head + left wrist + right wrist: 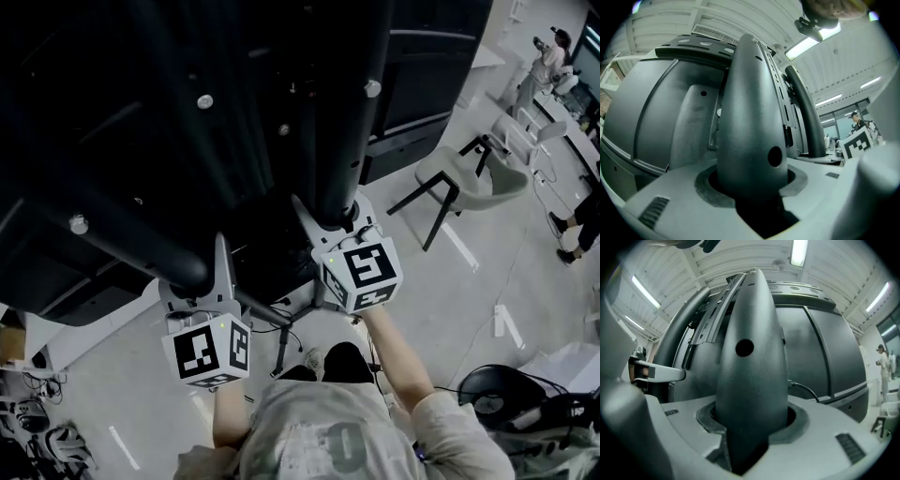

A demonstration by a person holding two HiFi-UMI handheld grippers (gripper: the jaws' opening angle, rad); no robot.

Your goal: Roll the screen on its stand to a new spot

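Clamping 2 dark stand uprights (352, 131), 1 each: left claw (197, 281), right claw (336, 225).

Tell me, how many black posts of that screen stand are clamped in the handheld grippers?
2. The left gripper clamps the left post; the right gripper clamps the right post. Any further posts may be hidden.

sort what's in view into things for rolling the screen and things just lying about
For the job: screen, left stand post, right stand post, left gripper and right gripper, each clamped on its post.
Lying about: chair, person standing far off.
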